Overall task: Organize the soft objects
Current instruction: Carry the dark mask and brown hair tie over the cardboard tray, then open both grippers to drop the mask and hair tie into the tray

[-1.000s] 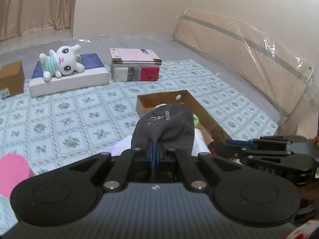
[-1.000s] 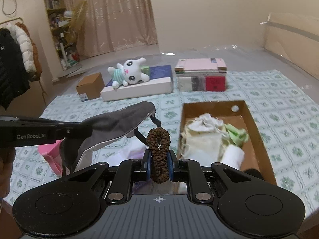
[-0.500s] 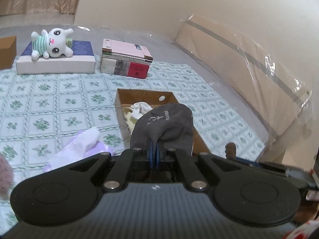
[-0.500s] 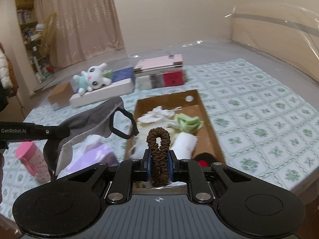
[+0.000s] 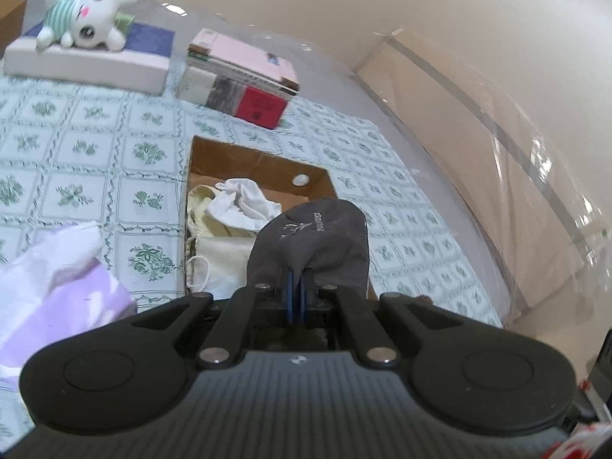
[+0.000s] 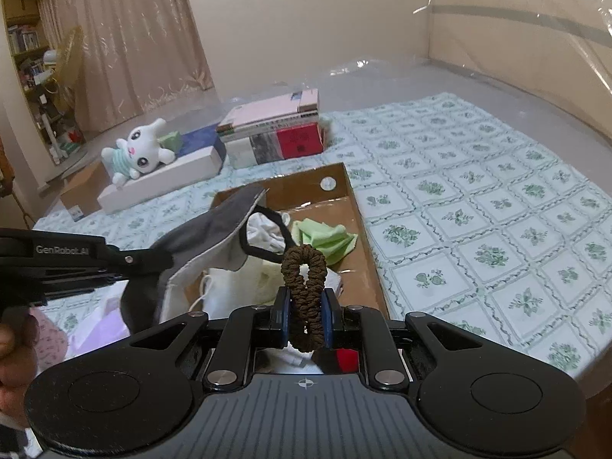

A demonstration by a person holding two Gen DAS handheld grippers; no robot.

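Both grippers hold soft things over the cardboard box [image 6: 359,225] on the bed.

The left gripper [image 5: 295,287] has its jaws closed on a grey face mask [image 5: 317,237], which hangs above the box's near end. The right gripper [image 6: 305,311] has its jaws pinched on a brown hair tie [image 6: 304,283] standing upright between them. In the box lie a white cloth [image 5: 244,202], a green cloth [image 6: 325,235] and cream fabric [image 5: 218,252]. A purple cloth [image 5: 57,290] lies left of the box.
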